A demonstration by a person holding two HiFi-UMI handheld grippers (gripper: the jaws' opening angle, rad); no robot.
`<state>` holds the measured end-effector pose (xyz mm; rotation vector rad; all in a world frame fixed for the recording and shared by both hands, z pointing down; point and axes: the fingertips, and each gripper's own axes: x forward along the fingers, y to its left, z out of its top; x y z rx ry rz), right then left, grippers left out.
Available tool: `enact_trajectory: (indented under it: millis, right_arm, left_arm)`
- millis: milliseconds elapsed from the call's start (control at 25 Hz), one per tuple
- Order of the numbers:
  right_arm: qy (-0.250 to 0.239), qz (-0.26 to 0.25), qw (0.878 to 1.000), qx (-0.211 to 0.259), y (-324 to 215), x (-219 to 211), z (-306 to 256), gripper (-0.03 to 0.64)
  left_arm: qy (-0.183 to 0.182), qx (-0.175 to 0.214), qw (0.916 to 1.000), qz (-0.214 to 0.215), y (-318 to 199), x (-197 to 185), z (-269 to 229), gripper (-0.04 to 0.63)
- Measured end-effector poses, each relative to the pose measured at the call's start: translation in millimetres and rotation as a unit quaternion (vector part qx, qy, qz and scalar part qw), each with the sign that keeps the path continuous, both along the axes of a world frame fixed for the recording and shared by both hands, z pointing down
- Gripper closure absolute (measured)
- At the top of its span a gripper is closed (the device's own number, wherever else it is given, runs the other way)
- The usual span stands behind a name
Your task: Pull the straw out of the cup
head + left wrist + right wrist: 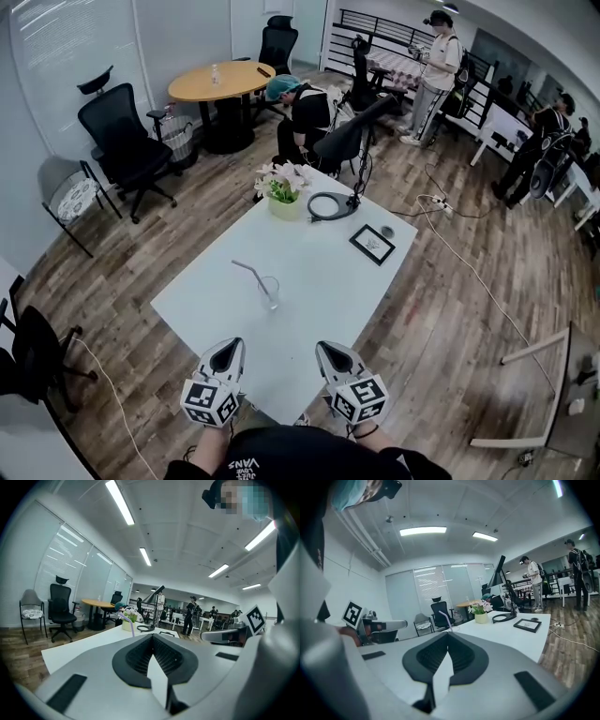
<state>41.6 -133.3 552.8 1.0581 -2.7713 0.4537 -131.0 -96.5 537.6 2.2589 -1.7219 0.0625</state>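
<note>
1. Head view: the clear cup (270, 292), bent straw (249, 272) inside it, sits mid white table (319, 253).
2. Left gripper (229, 349) and right gripper (327, 350) hover at the near edge, both jaws pinched together, empty.

1. One white table (319, 281).
2. One clear cup (270, 292), holding one straw (248, 272).
3. One pot of flowers (285, 192).
4. One black picture frame (372, 245).
5. One round wooden table (220, 81), with one bottle (215, 75) on it.
6. Two high-backed black office chairs near the round table, a nearer chair (122, 141) and a farther chair (278, 42).
7. Two grippers, the left gripper (232, 344) and the right gripper (323, 348).
8. Three people beyond the white table: a bent-over person (302, 108), a standing person (438, 66), and a person at the right edge (539, 150).
</note>
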Motion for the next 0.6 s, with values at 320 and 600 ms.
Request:
enact_trajectory:
  millis: [320, 600]
  right_arm:
    - [0.001, 0.007, 1.0, 0.003, -19, -24, -3, 0.6]
    - [0.002, 0.014, 1.0, 0.004, -36, -42, -6, 0.6]
  left_arm:
    - [0.001, -0.003, 0.9999, 0.015, -21, -19, 1, 0.584]
    - [-0.005, -0.002, 0.9993, 0.038, -44, -30, -4, 0.584]
